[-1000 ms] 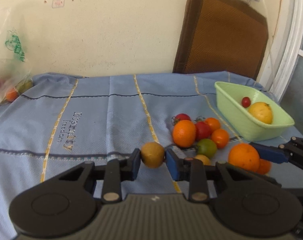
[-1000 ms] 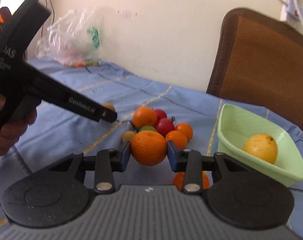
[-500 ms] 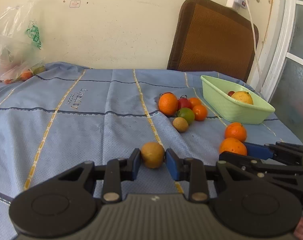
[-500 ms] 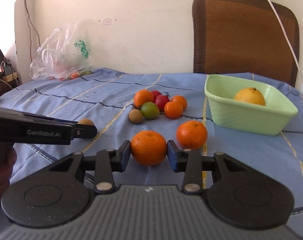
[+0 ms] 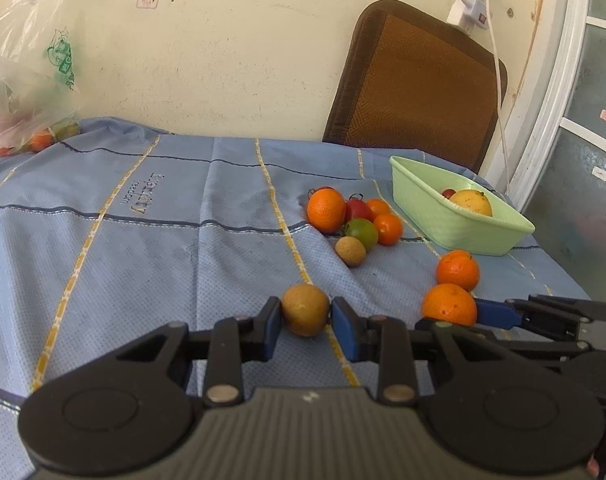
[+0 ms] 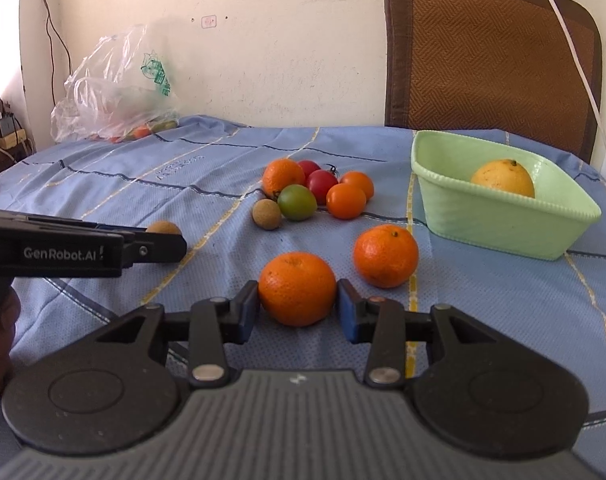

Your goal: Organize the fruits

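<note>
So the left gripper (image 5: 306,317) has its jaws clamped on a small brown fruit (image 5: 305,310) just above the blue cloth on the desk (image 5: 143,264). Over on the right gripper (image 6: 298,312) the jaws are opening, with an orange (image 6: 297,288) sitting between them on the cloth; the right pad looks just off it. Another orange (image 6: 385,255) sits just beside. Green basket (image 6: 503,220) near the desk's far right corner holds a yellow fruit (image 6: 502,179).

The left gripper (image 5: 305,316) clamps a small brown fruit (image 5: 305,309) low over the blue tablecloth (image 5: 143,272); to its right, the right gripper (image 5: 451,322), opening, flanks an orange (image 5: 449,304).
</note>
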Tool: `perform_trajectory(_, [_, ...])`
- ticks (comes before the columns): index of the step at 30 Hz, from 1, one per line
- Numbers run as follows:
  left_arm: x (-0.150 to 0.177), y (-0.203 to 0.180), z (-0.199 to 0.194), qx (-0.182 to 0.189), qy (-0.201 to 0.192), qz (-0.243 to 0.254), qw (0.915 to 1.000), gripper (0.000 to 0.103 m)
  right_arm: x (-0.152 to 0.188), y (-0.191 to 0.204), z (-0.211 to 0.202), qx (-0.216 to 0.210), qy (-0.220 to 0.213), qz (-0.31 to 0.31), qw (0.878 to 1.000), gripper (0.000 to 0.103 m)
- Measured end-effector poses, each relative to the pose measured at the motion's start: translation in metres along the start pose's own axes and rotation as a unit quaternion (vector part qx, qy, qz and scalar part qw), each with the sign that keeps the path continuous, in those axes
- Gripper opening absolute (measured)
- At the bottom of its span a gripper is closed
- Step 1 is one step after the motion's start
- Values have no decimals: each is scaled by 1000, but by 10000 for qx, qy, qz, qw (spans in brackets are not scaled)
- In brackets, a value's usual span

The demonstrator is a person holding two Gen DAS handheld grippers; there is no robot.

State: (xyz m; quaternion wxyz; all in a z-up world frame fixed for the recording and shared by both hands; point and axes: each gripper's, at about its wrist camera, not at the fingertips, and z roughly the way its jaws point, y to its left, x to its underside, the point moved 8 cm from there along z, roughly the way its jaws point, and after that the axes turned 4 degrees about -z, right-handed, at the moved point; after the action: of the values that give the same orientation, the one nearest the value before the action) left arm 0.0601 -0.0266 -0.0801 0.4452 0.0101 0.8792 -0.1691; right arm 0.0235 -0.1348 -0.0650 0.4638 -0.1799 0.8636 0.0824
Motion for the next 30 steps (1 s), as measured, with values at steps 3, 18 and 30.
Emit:
perform_trajectory(3, [0,0,0,-22,-2,38,10000,28,0,-1,0,-35,-3,47,10000,44])
perform_trajectory(18, [0,-1,-2,-141,-48,178,9997,31,1,0,-6,-59,-62,152,9998,46])
perform_trajectory(30, [2,-2,-2,-124,-22,193,9997,33,1,3,-3,-9,10,21,10000,49])
